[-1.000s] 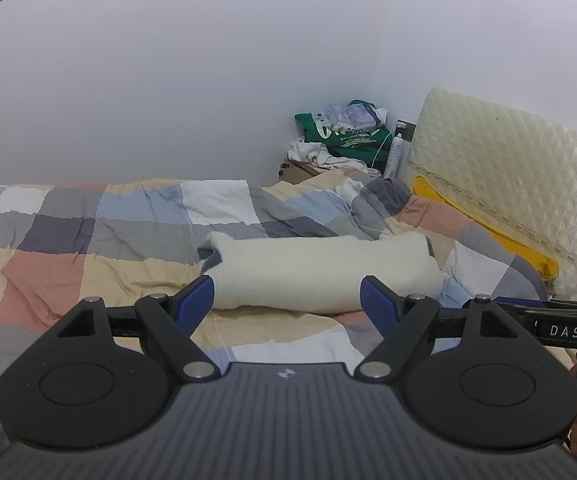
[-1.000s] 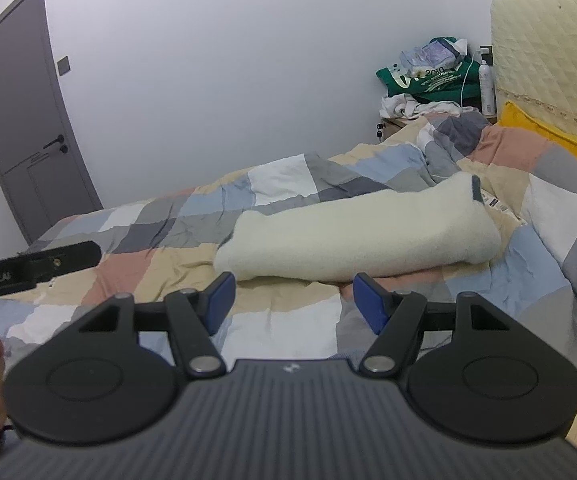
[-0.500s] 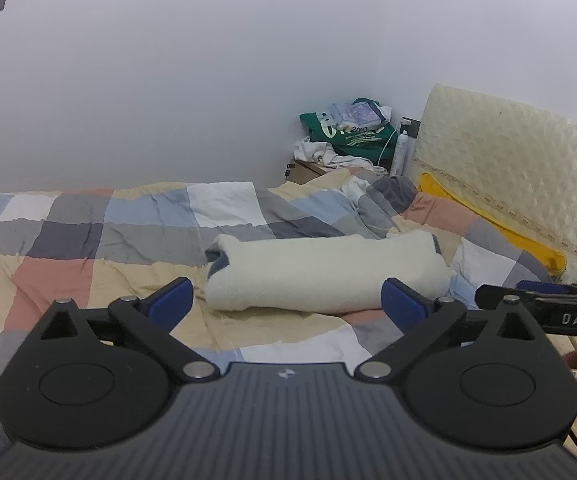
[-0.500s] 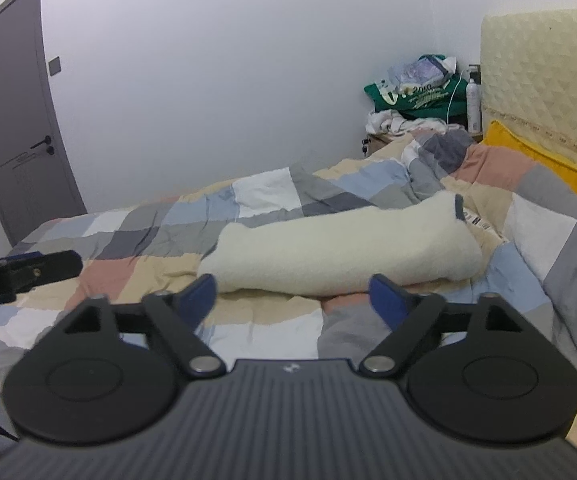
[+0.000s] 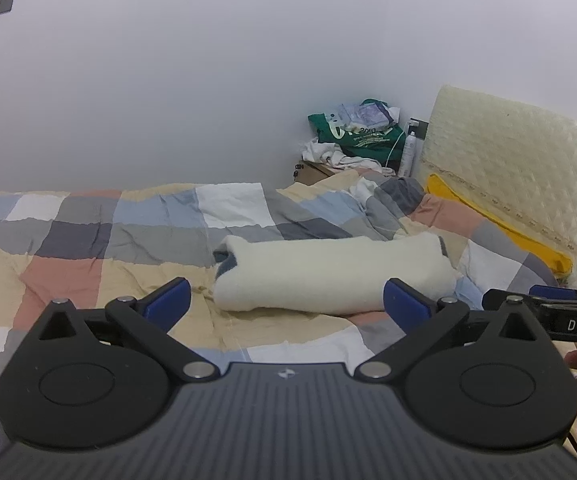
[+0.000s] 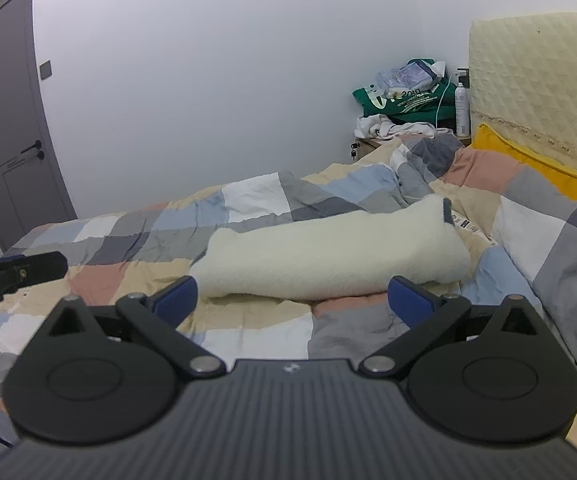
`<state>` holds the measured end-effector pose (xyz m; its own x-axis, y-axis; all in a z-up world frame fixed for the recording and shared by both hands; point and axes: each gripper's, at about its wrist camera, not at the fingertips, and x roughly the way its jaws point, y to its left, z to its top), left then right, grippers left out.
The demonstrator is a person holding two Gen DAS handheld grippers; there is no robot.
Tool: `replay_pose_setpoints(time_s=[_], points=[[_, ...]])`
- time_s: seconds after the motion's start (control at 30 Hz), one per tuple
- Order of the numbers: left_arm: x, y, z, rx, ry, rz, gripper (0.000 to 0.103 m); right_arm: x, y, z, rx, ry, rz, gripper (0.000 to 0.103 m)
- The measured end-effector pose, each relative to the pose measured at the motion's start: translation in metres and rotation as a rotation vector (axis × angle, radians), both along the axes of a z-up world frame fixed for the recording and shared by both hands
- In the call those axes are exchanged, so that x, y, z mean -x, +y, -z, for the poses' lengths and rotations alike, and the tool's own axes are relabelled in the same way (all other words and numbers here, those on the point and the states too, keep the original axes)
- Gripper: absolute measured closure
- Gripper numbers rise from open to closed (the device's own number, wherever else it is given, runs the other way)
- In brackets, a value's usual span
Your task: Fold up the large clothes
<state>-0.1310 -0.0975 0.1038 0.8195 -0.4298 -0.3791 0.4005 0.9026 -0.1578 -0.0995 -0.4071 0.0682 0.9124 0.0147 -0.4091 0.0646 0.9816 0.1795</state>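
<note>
A cream fleece garment (image 5: pixel 336 276) lies folded into a long thick bundle across the checked quilt (image 5: pixel 88 248), with a dark lining showing at its ends. My left gripper (image 5: pixel 286 300) hovers just short of it, open and with nothing between its blue pads. In the right wrist view the same bundle (image 6: pixel 328 256) lies a little beyond my right gripper (image 6: pixel 292 296). Its jaws are still opening, wide apart and holding nothing. Neither gripper touches the garment.
A cream quilted headboard (image 5: pixel 508 152) and a yellow pillow (image 5: pixel 500 224) are at the right. In the far corner a nightstand holds a green bag (image 5: pixel 356 132), white cloth and a white bottle (image 5: pixel 408 152). A grey door (image 6: pixel 4 140) is at the left.
Both grippers' jaws have spread from partly open to wide. The bundle lies where it lay, and neither hand has shifted noticeably.
</note>
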Motion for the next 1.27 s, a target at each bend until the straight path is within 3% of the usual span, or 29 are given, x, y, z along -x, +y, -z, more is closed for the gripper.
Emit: replay_pose_setpoints(time_s=[1.27], points=[[0.0069,0.0005,-0.0059,-0.003,-0.001,0.002,0.000,0.0019,0.0035,0.0026,-0.003,0.019,-0.003,0.000]])
